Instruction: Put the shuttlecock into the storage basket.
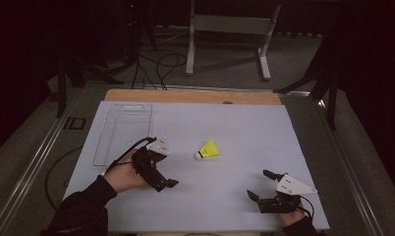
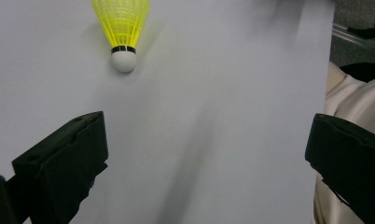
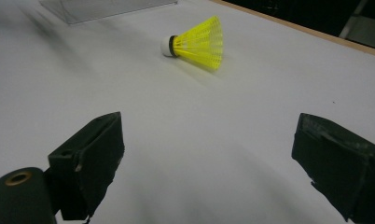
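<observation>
Nearest the person, the right gripper (image 1: 266, 186) hovers low over the white bench (image 1: 244, 128) at its near right corner, fingers (image 3: 90, 158) spread wide and holding nothing. A little farther in, the left gripper (image 1: 161, 172) sits left of centre, its fingers (image 2: 66, 161) likewise released and empty. Beyond both lies the yellow shuttlecock (image 1: 208, 150) on its side (white cork pointing toward the left gripper), near the bench's middle, apart from either gripper. Farther left stands a clear plastic tray (image 1: 123, 132).
</observation>
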`<state>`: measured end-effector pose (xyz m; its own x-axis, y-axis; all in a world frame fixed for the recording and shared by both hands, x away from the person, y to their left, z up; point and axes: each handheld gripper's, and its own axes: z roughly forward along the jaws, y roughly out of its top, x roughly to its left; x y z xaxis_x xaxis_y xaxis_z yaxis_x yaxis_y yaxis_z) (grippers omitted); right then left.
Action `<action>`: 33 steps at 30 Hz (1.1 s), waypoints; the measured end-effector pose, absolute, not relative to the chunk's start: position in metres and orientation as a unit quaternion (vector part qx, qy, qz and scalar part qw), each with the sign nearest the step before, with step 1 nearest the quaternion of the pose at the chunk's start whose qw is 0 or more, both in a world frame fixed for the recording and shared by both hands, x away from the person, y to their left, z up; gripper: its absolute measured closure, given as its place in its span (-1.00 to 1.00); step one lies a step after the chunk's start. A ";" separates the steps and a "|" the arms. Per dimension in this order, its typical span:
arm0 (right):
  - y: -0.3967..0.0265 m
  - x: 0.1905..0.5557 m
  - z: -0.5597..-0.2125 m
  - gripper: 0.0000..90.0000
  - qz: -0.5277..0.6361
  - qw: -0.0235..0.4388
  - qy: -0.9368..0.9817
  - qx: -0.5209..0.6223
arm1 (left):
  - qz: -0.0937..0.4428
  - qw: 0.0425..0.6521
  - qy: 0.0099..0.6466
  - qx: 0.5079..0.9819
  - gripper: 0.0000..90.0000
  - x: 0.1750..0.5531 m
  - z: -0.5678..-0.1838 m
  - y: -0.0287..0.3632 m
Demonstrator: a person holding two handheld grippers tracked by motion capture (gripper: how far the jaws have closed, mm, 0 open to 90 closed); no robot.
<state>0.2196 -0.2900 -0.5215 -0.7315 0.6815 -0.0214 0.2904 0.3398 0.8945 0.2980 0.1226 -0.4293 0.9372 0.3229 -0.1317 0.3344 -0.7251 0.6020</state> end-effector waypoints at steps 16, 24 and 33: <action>-0.289 0.220 -0.522 -0.79 0.485 0.201 0.794 0.306 | -0.021 0.307 0.186 0.933 -1.00 0.329 -0.438 0.089; -0.289 0.220 -0.522 -0.79 0.484 0.198 0.796 0.305 | -0.020 0.296 0.197 0.934 -1.00 0.342 -0.441 0.076; -0.289 0.220 -0.522 -0.79 0.485 0.197 0.795 0.305 | -0.026 0.286 0.224 0.931 -0.98 0.358 -0.443 0.066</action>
